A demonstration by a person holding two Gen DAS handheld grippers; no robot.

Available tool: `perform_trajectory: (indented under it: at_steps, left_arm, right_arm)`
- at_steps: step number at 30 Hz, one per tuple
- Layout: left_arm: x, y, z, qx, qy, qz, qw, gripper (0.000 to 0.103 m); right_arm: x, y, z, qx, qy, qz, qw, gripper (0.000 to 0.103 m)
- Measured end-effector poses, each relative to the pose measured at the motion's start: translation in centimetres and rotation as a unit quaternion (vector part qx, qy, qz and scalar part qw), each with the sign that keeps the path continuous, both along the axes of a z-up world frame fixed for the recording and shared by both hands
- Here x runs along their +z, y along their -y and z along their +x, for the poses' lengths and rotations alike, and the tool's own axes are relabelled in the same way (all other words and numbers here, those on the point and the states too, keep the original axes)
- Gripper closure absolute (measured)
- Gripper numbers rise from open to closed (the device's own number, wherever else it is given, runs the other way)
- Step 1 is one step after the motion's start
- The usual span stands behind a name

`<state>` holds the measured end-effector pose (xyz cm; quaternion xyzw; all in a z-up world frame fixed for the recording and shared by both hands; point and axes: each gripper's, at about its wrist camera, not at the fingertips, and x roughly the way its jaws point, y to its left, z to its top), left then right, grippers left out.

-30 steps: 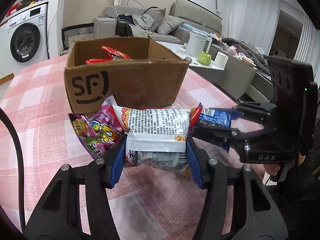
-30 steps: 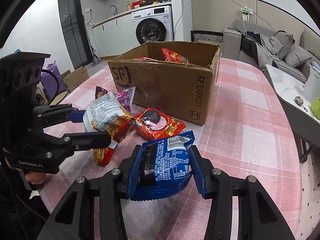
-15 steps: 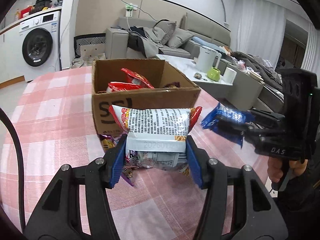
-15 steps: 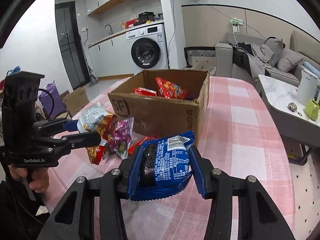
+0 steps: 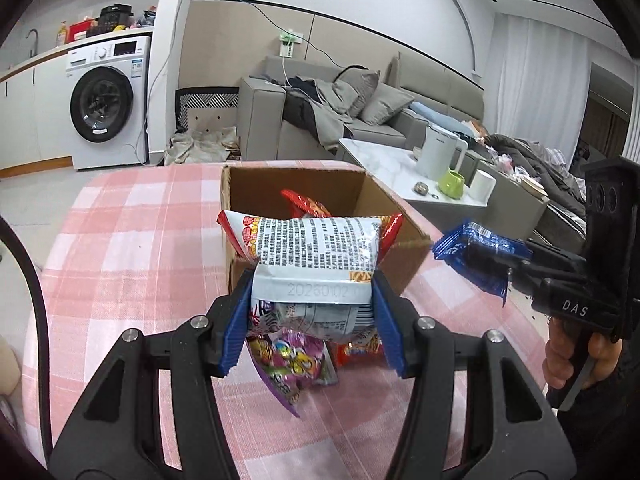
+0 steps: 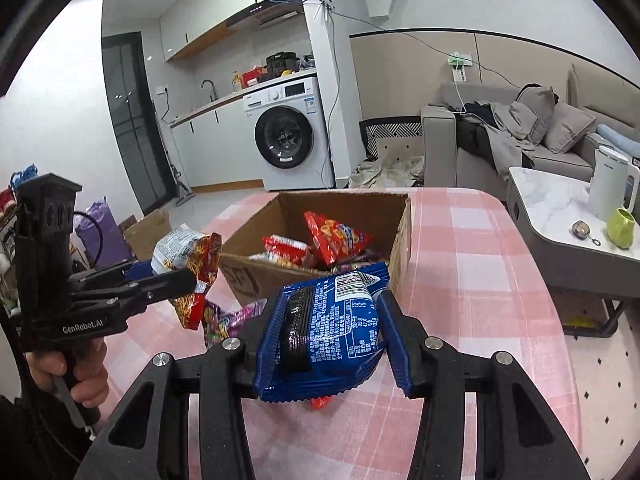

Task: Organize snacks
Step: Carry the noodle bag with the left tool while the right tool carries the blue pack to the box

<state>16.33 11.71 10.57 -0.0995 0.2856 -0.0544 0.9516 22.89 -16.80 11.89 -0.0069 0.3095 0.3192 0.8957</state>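
Observation:
My left gripper [image 5: 314,316] is shut on a white and red snack packet [image 5: 316,252], held in the air in front of the open cardboard box [image 5: 404,258]. My right gripper [image 6: 332,344] is shut on a blue cookie packet [image 6: 332,320], also raised near the box [image 6: 256,278]. Each gripper shows in the other's view: the left gripper [image 6: 188,276] with its packet [image 6: 188,256] at left, the right gripper [image 5: 516,264] with the blue packet [image 5: 472,256] at right. Several red snack bags [image 6: 332,236] lie inside the box. A purple candy bag [image 5: 292,364] lies on the table below.
The table carries a pink checked cloth [image 5: 120,264]. A red packet [image 5: 356,350] lies beside the purple bag. A low marble table [image 6: 560,208] with a white kettle [image 6: 612,184] and green cup [image 6: 622,228] stands to the right; a washing machine [image 6: 288,136] and sofa [image 6: 540,140] stand behind.
Both grippers have risen with their packets and tilted, so the box's inside now shows. The purple bag and red packet stayed on the table below.

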Motion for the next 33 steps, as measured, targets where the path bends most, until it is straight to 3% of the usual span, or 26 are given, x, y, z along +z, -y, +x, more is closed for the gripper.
perform_trajectory:
  at_steps: [12, 33]
  left_arm:
    - [1.0, 0.0, 5.2, 0.025, -0.006, 0.008, 0.9996, 0.05]
    - [0.5, -0.6, 13.3, 0.045, -0.02, 0.039, 0.998, 0.05]
  right_arm:
    - [1.9, -1.5, 2.9, -0.014, 0.002, 0.012, 1.0, 0.056]
    - [1.3, -4.3, 8.7, -0.031, -0.042, 0.031, 0.998, 0.056]
